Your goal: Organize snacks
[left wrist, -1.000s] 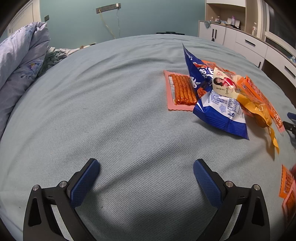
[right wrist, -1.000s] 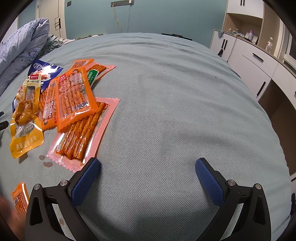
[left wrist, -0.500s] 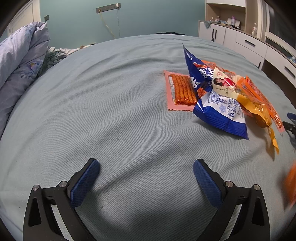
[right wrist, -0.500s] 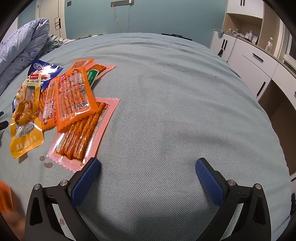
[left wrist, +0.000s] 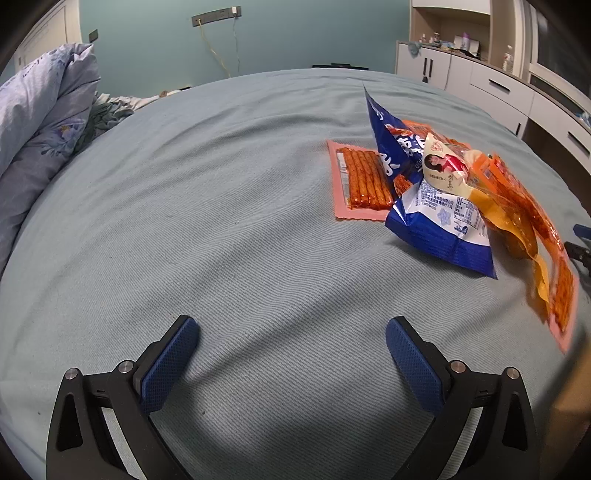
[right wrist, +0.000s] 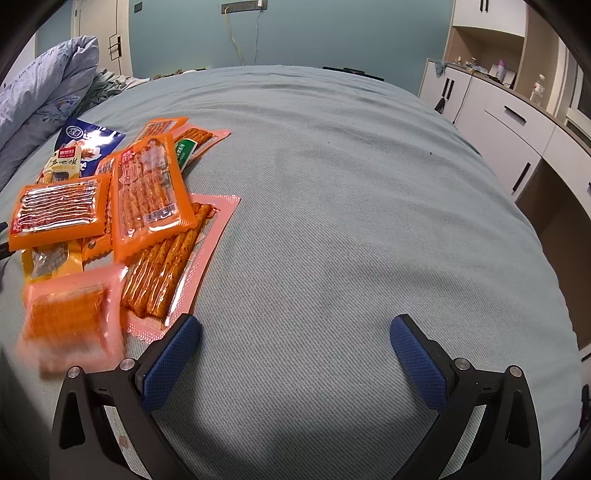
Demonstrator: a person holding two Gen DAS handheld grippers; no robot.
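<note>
A heap of snack packets lies on a grey-blue bed. In the left wrist view a blue and white bag [left wrist: 436, 218] leans on a pink packet of red sticks [left wrist: 360, 181], with a yellow packet [left wrist: 480, 184] and orange packets [left wrist: 524, 199] to its right. My left gripper [left wrist: 291, 354] stands open over bare bedspread, well short of the heap. The right wrist view shows two orange packets [right wrist: 151, 195] [right wrist: 59, 210] on top of a long pink packet of sticks [right wrist: 173, 266]; a blurred pink packet [right wrist: 70, 314] sits at the near left. My right gripper [right wrist: 295, 350] is open and empty, its left finger beside the pink packet's corner.
A crumpled blue quilt [left wrist: 40, 122] is piled at the bed's far left. White drawers and cupboards [right wrist: 506, 122] line the right side past the bed's edge. A teal wall with a socket and cable [left wrist: 218, 14] closes off the far end.
An orange packet now lies on the left of the heap in the right wrist view, and a blurred pink packet has appeared at the near left. Both grippers have stayed put.
</note>
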